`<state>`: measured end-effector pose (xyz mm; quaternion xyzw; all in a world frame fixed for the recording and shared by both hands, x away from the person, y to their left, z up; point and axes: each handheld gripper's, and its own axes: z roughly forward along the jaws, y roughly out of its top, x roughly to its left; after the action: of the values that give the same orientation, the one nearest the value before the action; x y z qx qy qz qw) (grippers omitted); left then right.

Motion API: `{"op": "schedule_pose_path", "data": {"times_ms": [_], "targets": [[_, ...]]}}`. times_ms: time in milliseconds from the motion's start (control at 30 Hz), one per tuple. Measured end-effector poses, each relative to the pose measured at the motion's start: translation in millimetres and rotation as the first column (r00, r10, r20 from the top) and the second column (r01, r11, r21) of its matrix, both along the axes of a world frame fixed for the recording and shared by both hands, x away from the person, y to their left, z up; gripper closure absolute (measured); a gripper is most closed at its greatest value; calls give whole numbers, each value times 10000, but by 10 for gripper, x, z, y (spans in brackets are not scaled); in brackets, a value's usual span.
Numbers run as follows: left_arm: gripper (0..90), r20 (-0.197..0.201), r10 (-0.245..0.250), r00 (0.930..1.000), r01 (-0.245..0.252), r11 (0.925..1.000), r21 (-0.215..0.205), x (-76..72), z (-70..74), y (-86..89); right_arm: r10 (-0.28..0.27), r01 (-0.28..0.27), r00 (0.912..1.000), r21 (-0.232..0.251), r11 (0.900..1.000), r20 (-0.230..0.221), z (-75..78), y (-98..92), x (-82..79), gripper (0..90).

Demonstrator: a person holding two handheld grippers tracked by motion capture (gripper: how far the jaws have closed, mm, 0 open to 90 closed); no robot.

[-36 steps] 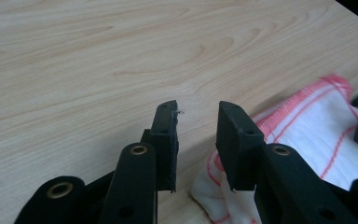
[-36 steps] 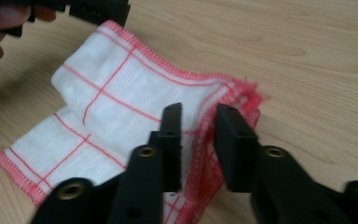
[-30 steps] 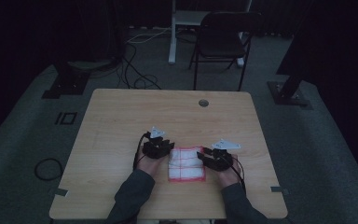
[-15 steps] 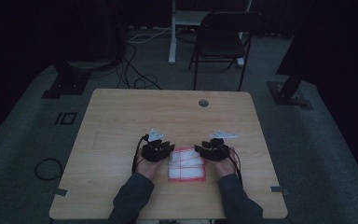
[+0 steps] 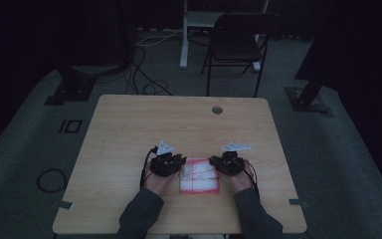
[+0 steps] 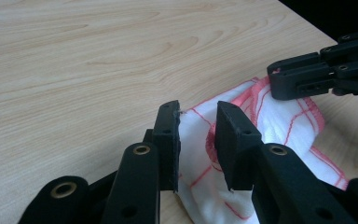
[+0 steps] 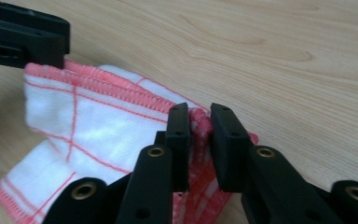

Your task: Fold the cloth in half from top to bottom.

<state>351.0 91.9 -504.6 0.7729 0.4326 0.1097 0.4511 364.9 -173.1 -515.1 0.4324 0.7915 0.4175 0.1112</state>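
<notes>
- The room around you is dark; a black folding chair (image 5: 238,42) stands beyond the far edge of the light wooden tabletop (image 5: 144,124), and cables trail over the grey floor at the far left.
- A round hole (image 5: 217,109) sits near the tabletop's far edge, right of its middle.
- The white cloth with red stripes (image 5: 199,175) lies folded close to the near edge, a little right of the middle, between your two hands.
- Your left gripper (image 6: 196,123) is at the cloth's left edge. Its jaws have just been closing and stand a little apart, with a fold of the red hem between them; whether they press it, you cannot tell.
- Your right gripper (image 7: 199,119) is at the cloth's right edge. Its jaws have just been closing too and now pinch the bunched red hem.
- In the high view both of your sleeves come in over the near edge.
</notes>
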Motion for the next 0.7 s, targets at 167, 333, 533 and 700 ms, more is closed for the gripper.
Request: {"op": "schedule_pose_path", "data": {"times_ms": [167, 333, 533, 700], "targets": [[725, 77, -103, 9999, 104, 9999, -60, -83, 12, 1, 253, -255, 9993, 84, 9996, 265, 45, -38, -89, 806], [726, 144, -179, 9997, 182, 9997, -186, -169, 29, 17, 338, -345, 9985, 159, 9993, 435, 58, -59, -178, 806], [728, 195, -270, 9994, 273, 9995, -139, -260, 26, 33, 401, -423, 9973, 339, 9985, 616, 84, -80, -284, 805], [728, 169, -359, 9992, 362, 9992, -189, -351, 8, 38, 519, -554, 9958, 453, 9974, 760, 88, -110, -368, 783]]}}
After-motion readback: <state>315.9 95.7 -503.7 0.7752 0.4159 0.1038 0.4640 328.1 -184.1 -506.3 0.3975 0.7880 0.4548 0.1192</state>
